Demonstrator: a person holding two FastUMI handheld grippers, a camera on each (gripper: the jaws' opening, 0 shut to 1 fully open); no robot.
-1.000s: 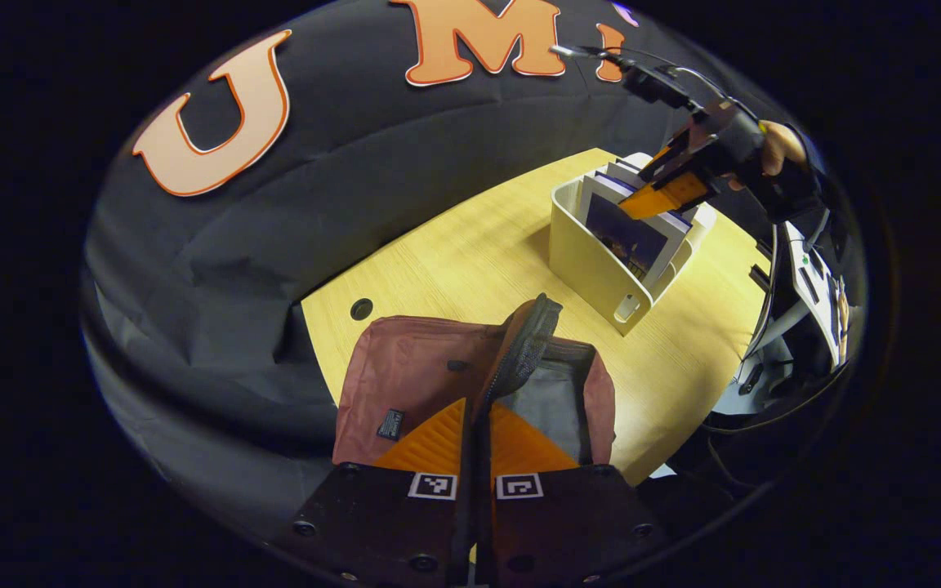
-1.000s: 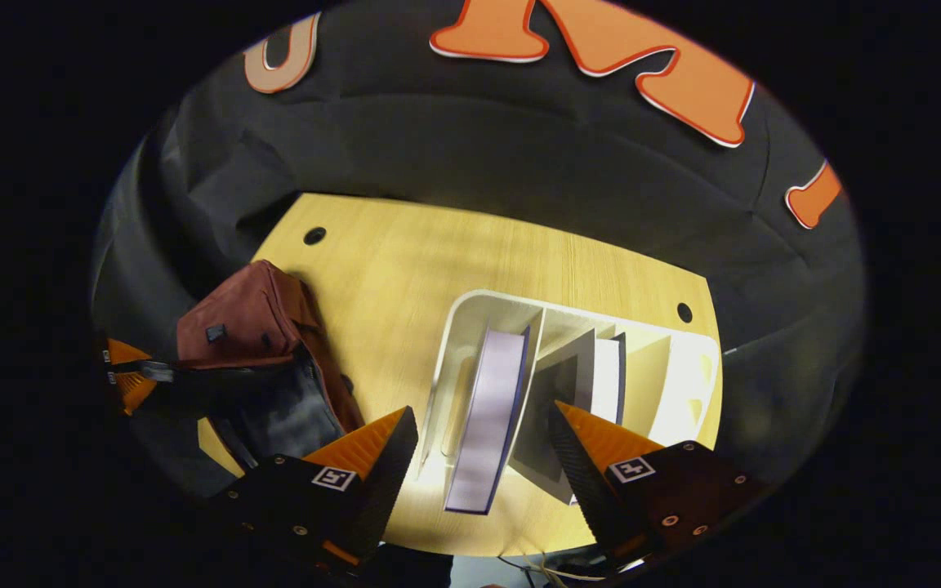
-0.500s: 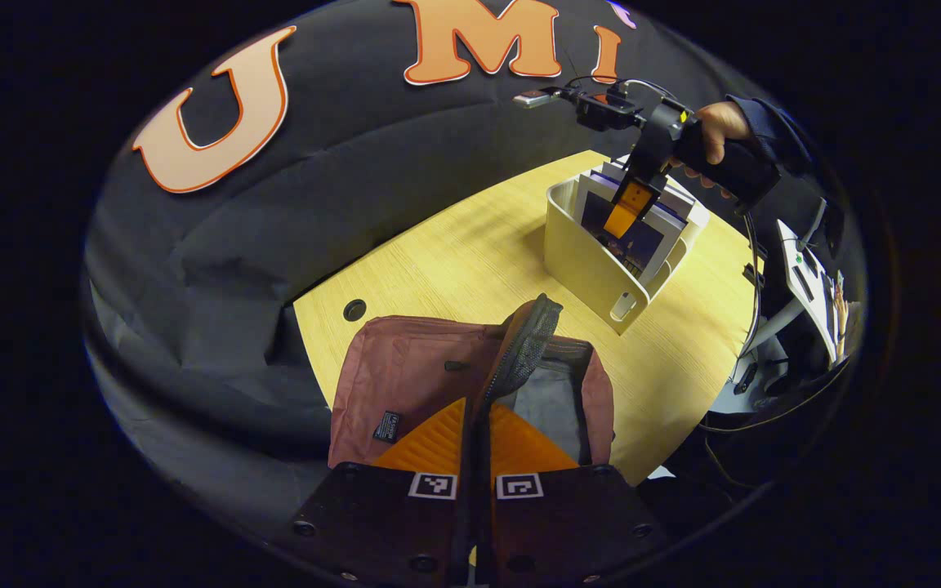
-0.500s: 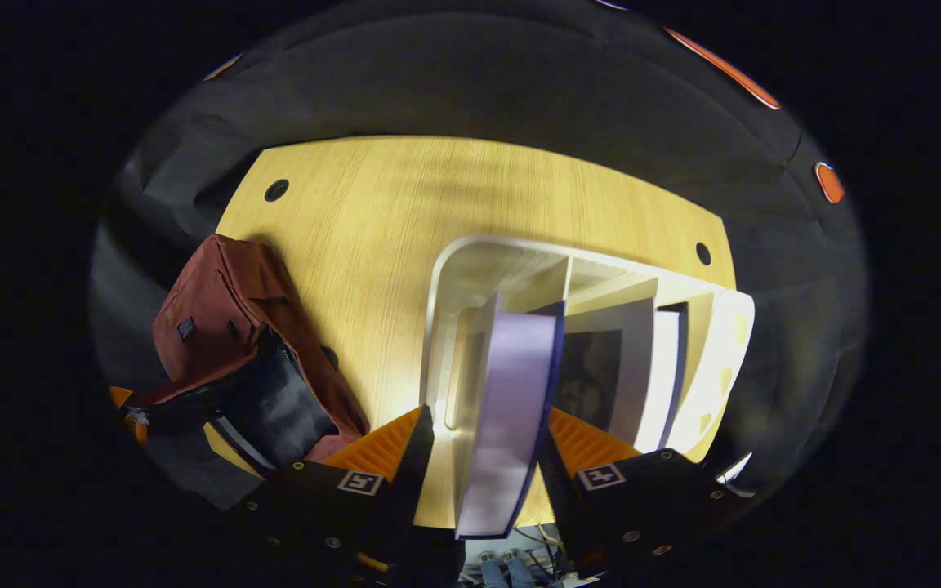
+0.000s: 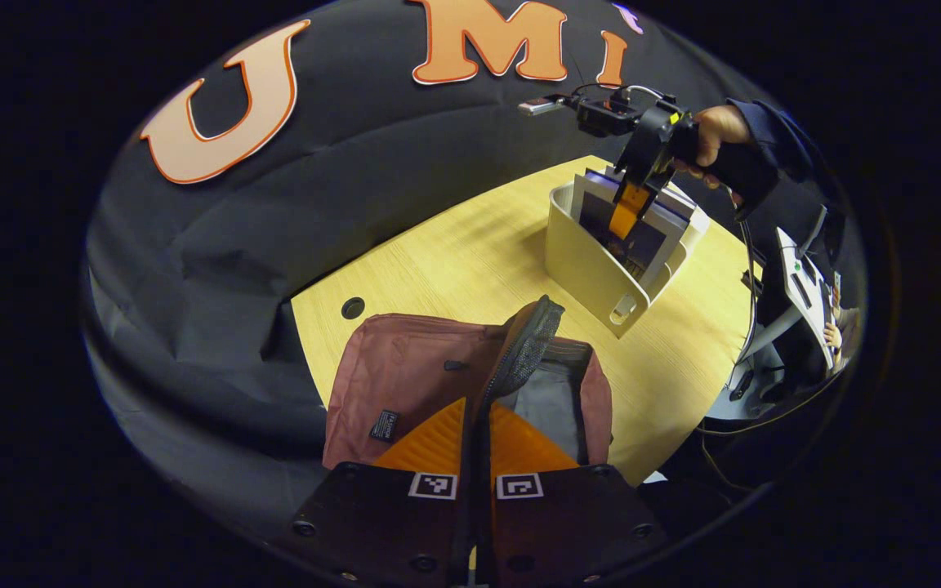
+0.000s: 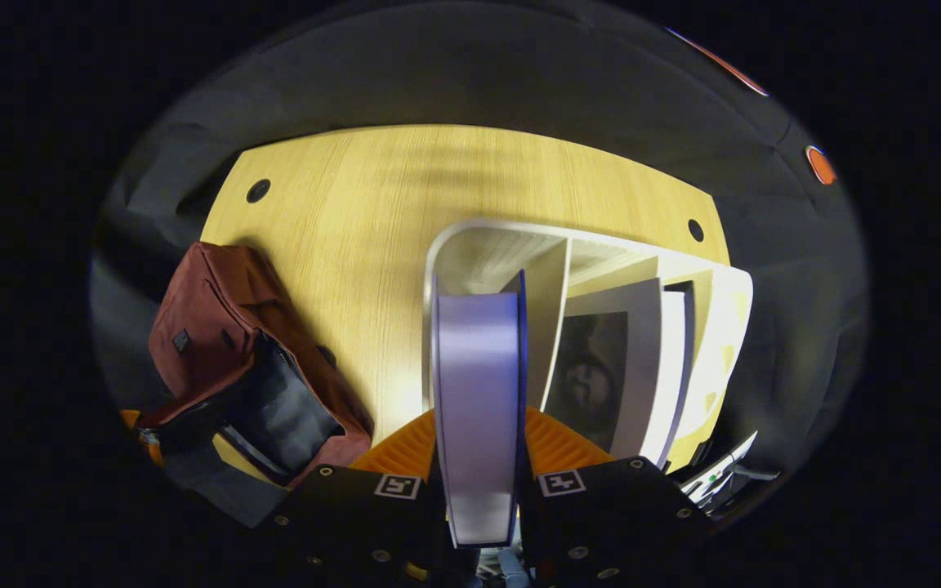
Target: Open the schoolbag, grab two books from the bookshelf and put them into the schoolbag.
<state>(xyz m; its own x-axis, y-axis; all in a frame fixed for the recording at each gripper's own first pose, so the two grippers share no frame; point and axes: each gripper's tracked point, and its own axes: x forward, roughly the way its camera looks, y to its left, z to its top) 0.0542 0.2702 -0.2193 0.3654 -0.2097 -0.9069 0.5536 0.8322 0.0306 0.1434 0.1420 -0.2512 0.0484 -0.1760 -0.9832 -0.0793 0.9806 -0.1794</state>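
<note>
The maroon schoolbag lies open on the table, its grey lining showing. My left gripper is shut on the bag's raised zipper flap and holds it up. Beyond it stands the white bookshelf with several upright books. My right gripper is shut on a pale-edged book in the bookshelf's leftmost slot. The left gripper view shows that right gripper reaching down from above. Other books lean in the slots to the right. The schoolbag lies left of the shelf.
The wooden table has cable holes near its far edge. A hand and dark sleeve hold the right gripper. Equipment and cables sit past the table's right edge. Bare wood lies between bag and shelf.
My right gripper came down over the leftmost book and shut on it from open. The book now stands straighter between the fingers. My left gripper kept holding the bag flap.
</note>
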